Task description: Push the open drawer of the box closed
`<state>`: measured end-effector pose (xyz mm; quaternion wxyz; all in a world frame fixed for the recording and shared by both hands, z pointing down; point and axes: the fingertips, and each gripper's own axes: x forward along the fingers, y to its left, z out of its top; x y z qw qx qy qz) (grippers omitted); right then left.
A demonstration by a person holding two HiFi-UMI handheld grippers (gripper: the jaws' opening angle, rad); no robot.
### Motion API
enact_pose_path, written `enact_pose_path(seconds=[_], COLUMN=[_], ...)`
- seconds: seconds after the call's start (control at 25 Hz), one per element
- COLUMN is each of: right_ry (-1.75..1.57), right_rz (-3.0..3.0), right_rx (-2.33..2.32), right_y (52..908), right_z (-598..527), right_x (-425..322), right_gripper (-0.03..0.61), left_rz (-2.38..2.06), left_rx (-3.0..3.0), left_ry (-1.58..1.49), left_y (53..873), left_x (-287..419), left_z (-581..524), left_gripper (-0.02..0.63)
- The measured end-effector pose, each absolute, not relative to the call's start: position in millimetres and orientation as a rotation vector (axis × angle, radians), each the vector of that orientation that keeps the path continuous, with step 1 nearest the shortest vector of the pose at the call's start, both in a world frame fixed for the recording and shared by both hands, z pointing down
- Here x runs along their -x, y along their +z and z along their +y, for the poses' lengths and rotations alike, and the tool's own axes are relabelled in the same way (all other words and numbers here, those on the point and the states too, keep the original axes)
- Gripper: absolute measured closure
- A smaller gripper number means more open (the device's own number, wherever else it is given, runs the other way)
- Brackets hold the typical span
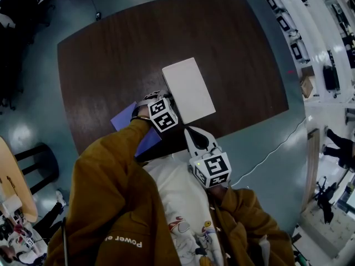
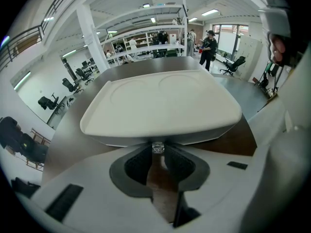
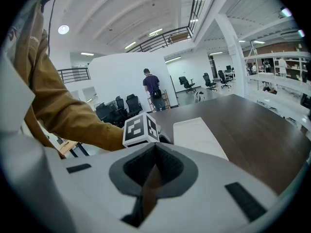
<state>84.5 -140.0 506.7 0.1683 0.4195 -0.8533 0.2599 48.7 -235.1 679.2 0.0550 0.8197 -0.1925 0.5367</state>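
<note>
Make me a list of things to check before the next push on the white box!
1. Left gripper lined up at the white box's near end: ok.
2. Small clear knob caught between the left jaws: ok, the pads look closed on it.
3. How far the drawer sticks out: cannot tell, the box's top hides it.
4. Right gripper steadying the box: not ok. It hangs by the table edge, jaws shut and empty, so the box might slide.
5. Blue sheet out of the way: cannot tell; it lies under the left gripper.
</note>
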Motion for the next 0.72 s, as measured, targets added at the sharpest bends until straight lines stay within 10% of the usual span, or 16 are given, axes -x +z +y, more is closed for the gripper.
enact_pose_path(seconds=[0.72], right_ry=[0.706], right_rz=[-2.48], right_rx=[-1.138], right_y=[496.4], right_z=[-130.9], right_x=[-69.0], right_gripper=[0.577], left_rz=[-0.924], left_rx=[-2.382], left_ry=[1.139], left_y=[601.2], left_x=[-8.6], left_z=[-199.4], left_gripper=[0.511])
